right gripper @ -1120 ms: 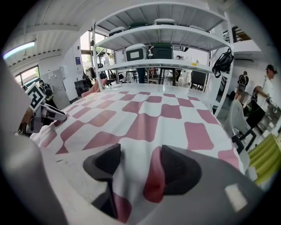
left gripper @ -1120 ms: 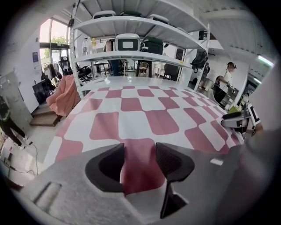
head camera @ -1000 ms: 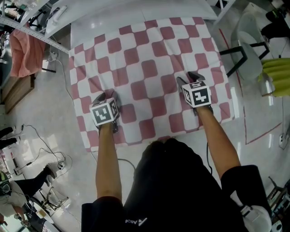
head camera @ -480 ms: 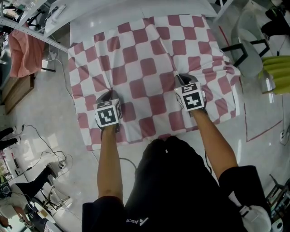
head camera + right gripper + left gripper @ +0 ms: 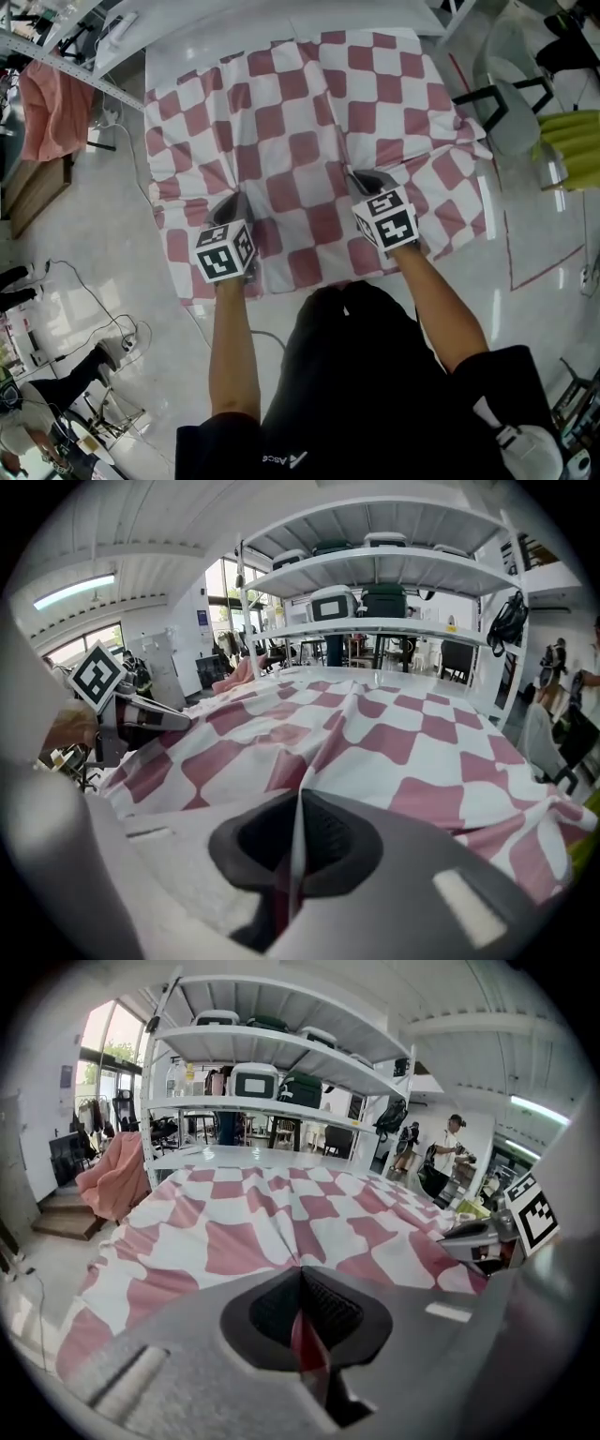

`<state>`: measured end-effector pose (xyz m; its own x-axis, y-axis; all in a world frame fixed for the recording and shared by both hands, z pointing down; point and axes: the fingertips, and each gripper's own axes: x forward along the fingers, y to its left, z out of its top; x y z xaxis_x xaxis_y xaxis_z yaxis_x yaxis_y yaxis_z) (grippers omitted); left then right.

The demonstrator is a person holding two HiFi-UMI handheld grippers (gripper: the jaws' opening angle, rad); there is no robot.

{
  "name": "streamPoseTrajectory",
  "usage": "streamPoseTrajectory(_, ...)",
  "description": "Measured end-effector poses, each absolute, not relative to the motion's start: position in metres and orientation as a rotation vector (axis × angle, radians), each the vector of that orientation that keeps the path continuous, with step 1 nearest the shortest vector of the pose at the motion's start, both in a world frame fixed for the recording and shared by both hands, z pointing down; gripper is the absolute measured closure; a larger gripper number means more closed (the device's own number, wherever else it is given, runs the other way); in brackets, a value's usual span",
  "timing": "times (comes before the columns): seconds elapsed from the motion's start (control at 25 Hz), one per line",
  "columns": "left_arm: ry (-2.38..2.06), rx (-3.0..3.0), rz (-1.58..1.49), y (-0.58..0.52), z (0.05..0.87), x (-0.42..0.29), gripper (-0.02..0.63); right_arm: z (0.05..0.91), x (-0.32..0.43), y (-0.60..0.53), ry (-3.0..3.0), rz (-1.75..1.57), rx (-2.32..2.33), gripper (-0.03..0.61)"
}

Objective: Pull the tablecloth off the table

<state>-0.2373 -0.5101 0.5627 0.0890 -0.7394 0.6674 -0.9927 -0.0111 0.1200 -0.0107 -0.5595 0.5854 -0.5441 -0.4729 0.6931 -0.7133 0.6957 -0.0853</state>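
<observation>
A red-and-white checked tablecloth (image 5: 309, 112) covers the white table (image 5: 206, 52), drawn into folds toward me. My left gripper (image 5: 236, 204) is shut on a pinched fold of the cloth near its front left; the left gripper view shows the tablecloth (image 5: 281, 1222) running into the shut left gripper (image 5: 302, 1312). My right gripper (image 5: 361, 180) is shut on another fold at the front right. The right gripper view shows the tablecloth (image 5: 394, 733) ridged up into the shut right gripper (image 5: 298, 841). Both hold the cloth taut, with creases radiating from each grip.
A bare strip of the table shows at the far edge. A grey chair (image 5: 511, 103) stands at the right, with yellow-green things (image 5: 572, 150) beyond it. A pink cloth (image 5: 52, 103) hangs at the left. Shelving (image 5: 281, 1063) with bins stands behind the table. Cables lie on the floor (image 5: 84, 309).
Both grippers closed on the tablecloth and drew back toward me. The cloth slid with them and gathered into folds, and its far edge pulled in from the table's back.
</observation>
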Motion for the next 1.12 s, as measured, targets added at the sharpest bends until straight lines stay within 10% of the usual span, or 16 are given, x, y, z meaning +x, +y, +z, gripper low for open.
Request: streamPoseTrajectory(1.12, -1.861, 2.069, -0.115, -0.259, 0.397, -0.145, 0.604, 0.424, 0.037, -0.307, -2.804, 0.549, 0.716, 0.575)
